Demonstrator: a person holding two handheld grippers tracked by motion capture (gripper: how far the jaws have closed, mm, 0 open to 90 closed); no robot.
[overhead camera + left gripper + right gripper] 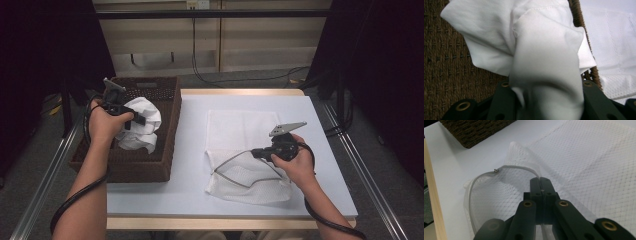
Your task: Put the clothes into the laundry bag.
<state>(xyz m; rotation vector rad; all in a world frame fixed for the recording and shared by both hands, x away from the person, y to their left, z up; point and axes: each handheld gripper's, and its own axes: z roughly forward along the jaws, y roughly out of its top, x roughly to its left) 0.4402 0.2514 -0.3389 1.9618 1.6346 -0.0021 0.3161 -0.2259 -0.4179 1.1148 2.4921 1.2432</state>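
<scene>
two grips could fail you: your left gripper [134, 119] pinches bunched white cloth [541, 57] over the basket [167, 150], right fingers [541, 185] pressed together on the mesh bag [584, 165] rim, either could slip.

Your left gripper [131, 119] is a black handheld body with a grey three-cornered plate [113, 86] on top at about eleven o'clock, and a thick black cable [75, 200] loops from it down past your bare, sleeveless forearm toward six o'clock. Your right gripper [254, 153] is built alike, its own grey plate [286, 128] sitting at twelve o'clock and its black cable [330, 225] trailing off toward five o'clock. Seen close in the gripper views, the jaws are flat, dark links joined by brass-ringed rivets [527, 203], narrowing to squared black fingertips [541, 185].
</scene>
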